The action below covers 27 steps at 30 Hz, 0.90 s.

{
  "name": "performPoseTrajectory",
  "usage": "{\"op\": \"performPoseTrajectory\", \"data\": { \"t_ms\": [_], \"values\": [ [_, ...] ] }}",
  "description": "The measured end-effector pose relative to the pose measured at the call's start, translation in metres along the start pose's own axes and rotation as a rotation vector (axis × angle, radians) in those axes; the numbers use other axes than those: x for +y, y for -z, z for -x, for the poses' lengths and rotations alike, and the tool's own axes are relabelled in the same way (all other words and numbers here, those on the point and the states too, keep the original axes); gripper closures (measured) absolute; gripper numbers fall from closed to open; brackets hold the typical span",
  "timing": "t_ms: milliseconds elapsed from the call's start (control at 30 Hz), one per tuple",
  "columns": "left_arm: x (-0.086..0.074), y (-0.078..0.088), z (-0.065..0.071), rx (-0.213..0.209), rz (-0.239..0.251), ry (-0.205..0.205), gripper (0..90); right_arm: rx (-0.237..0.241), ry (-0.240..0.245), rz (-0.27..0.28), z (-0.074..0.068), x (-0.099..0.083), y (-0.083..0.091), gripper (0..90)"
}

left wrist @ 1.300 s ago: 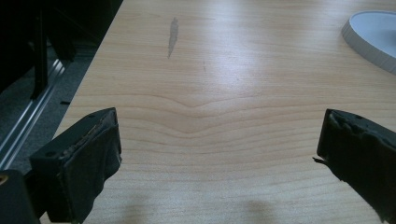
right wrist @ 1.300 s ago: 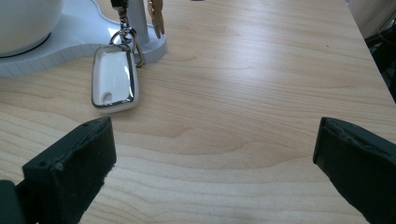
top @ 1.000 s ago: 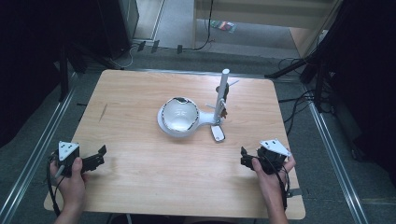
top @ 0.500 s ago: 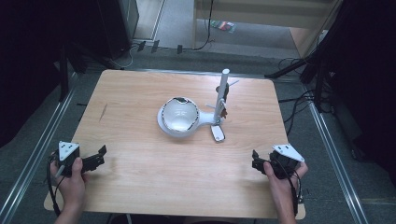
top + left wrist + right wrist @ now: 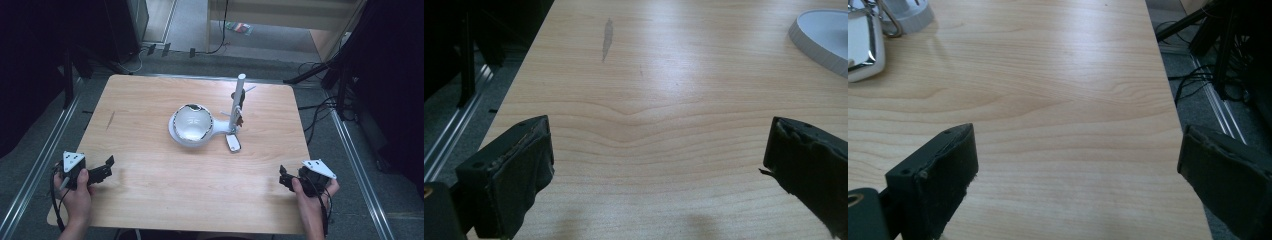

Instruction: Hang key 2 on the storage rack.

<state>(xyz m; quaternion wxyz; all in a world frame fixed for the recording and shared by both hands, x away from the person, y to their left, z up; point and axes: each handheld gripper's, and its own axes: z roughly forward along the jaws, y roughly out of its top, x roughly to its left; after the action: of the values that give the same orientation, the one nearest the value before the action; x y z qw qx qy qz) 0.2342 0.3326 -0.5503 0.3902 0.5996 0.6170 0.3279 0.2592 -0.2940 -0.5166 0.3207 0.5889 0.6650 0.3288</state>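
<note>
Both my claws rest at the near edge of the desk (image 5: 150, 200), my left gripper (image 5: 102, 171) by the near left corner and my right gripper (image 5: 285, 179) by the near right corner, jaws spread wide and holding nothing. The white stand with its round mirrored bowl (image 5: 191, 124) and upright post (image 5: 238, 102) sits mid-desk, toward the far edge, ahead of both. Its base runs left to right, and the small white tag (image 5: 233, 143) and post lie nearer my right claw, I judge.
</note>
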Motion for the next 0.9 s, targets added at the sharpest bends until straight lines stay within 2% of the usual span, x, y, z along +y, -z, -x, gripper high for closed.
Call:
{"op": "performPoseTrajectory", "data": {
  "t_ms": [300,900],
  "values": [
    [0.0,0.0,0.0,0.004,0.0,-0.001,0.0,-0.014,-0.018,-0.021,0.016,-0.01,0.004,5.0],
    [0.0,0.0,0.001,0.009,0.0,-0.008,0.0,-0.026,-0.031,-0.041,0.035,-0.034,0.007,5.2]
  ]
}}
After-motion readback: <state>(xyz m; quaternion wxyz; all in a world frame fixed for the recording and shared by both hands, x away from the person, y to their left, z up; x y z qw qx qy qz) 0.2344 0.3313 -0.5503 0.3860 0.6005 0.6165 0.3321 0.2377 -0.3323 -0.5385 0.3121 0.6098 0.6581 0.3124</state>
